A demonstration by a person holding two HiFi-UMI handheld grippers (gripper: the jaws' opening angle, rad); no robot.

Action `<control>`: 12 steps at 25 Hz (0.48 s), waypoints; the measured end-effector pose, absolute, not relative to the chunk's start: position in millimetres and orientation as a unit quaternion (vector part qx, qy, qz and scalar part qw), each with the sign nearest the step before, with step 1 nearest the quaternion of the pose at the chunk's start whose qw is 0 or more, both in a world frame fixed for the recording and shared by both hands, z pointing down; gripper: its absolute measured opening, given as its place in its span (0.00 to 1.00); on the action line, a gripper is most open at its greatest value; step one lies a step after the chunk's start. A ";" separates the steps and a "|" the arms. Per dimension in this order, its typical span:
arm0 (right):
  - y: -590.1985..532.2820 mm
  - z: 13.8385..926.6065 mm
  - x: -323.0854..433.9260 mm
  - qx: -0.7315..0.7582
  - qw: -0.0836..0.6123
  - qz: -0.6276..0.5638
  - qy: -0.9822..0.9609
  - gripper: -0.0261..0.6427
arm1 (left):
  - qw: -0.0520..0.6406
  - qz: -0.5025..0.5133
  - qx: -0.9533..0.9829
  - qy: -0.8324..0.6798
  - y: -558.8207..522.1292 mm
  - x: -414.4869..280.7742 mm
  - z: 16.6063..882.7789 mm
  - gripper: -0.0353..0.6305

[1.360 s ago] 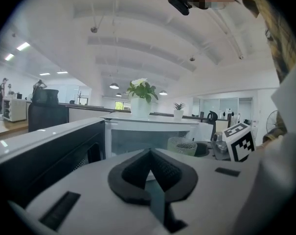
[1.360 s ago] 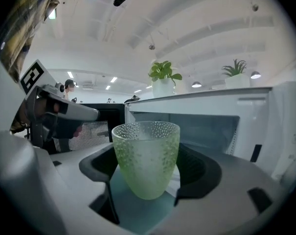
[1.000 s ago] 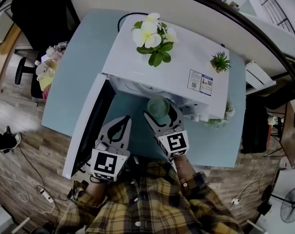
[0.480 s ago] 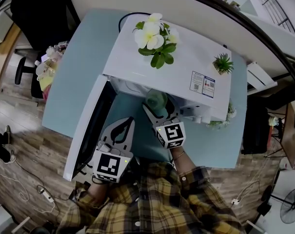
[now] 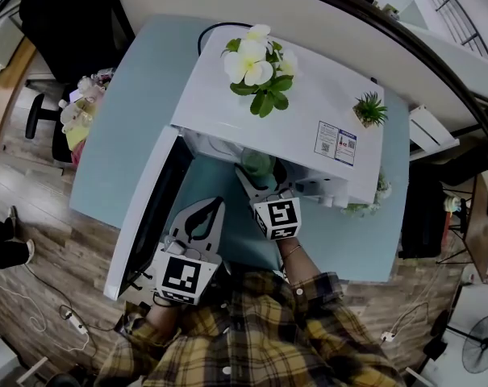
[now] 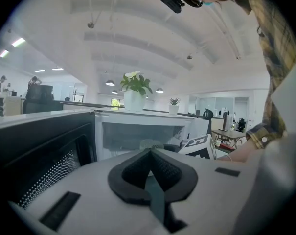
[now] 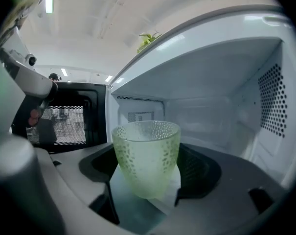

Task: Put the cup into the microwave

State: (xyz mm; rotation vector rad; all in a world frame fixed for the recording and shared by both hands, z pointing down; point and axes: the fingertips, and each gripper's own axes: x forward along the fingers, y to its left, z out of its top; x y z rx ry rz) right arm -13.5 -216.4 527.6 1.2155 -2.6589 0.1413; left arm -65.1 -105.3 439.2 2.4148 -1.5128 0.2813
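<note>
My right gripper point(image 5: 261, 177) has its fingers point(image 7: 201, 173) clamped low on the green glass cup point(image 7: 147, 155), held upright at the microwave point(image 5: 300, 95) mouth. I'd judge it light, rigid, slippery and breakable. My left gripper point(image 6: 150, 155) is clenched and empty.

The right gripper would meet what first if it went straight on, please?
Holding the green cup, the right gripper faces the open microwave; its back wall probably comes first.
</note>
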 end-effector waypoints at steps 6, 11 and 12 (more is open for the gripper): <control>-225.7 526.5 -12.3 0.429 0.089 0.033 -0.898 0.59 | 0.137 0.095 0.832 -0.529 -105.6 -66.6 438.5 0.04; -229.5 526.9 -15.2 0.422 0.082 0.039 -0.902 0.59 | 0.135 0.093 0.830 -0.532 -104.7 -66.1 437.4 0.04; -230.2 527.2 -15.0 0.421 0.083 0.042 -0.902 0.59 | 0.135 0.093 0.830 -0.533 -104.3 -66.2 437.3 0.04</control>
